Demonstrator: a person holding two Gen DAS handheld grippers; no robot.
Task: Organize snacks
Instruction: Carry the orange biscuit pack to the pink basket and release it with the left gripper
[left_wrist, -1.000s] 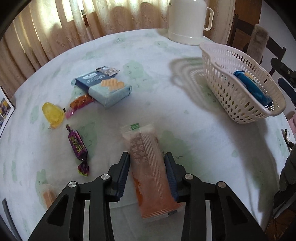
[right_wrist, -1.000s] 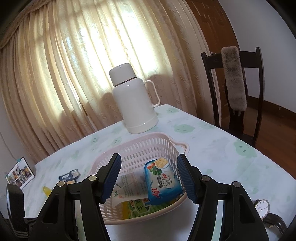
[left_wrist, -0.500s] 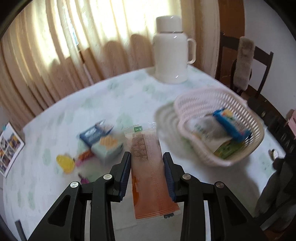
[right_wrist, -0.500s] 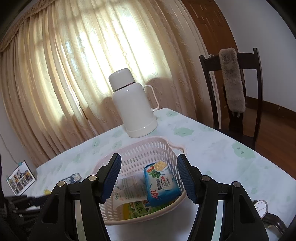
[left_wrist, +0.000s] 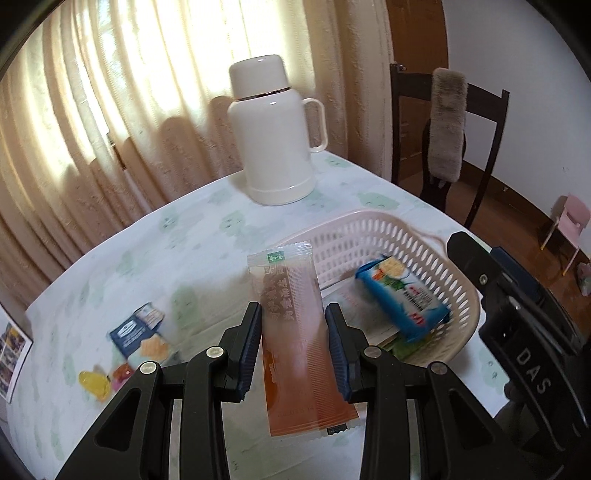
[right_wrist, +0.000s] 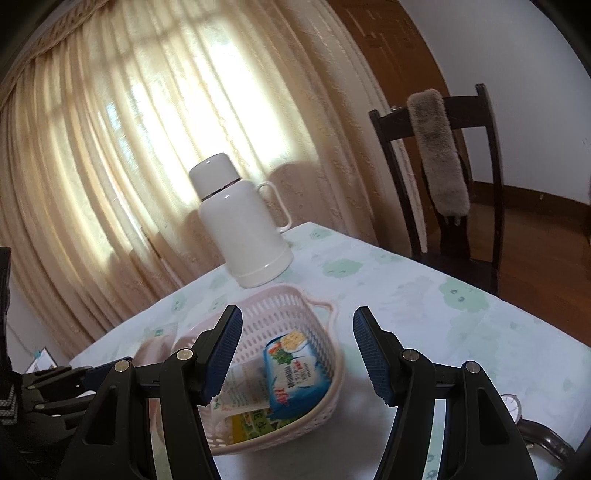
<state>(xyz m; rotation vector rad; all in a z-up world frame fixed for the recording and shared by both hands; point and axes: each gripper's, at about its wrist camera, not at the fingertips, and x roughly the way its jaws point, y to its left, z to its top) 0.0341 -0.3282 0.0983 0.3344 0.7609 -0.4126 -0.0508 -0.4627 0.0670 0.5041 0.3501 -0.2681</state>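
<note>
A long orange snack packet (left_wrist: 306, 387) hangs above the table, pinched between the pads of my left gripper (left_wrist: 293, 314), which is shut on it. The packet's top end reaches over the near-left rim of the pale pink basket (left_wrist: 369, 218). In the basket lie a blue packet (left_wrist: 402, 295) and flat green and white packets beneath it. My right gripper (right_wrist: 299, 317) stands open above the basket (right_wrist: 321, 306) with nothing between its fingers, and the blue packet (right_wrist: 295, 369) shows below it. In the right wrist view the left gripper's fingers (right_wrist: 74, 373) are at the lower left.
Loose snacks lie on the table's left part: a blue box (left_wrist: 136, 326), a yellow jelly (left_wrist: 94, 382) and an orange sweet (left_wrist: 122, 371). A white thermos jug (left_wrist: 275, 140) stands behind the basket. A dark chair (left_wrist: 443, 122) is at the far right, a wristwatch (right_wrist: 511, 404) by the table edge.
My left gripper has lifted the orange packet off the table and carried it right, up to the basket. The right gripper has barely moved.
</note>
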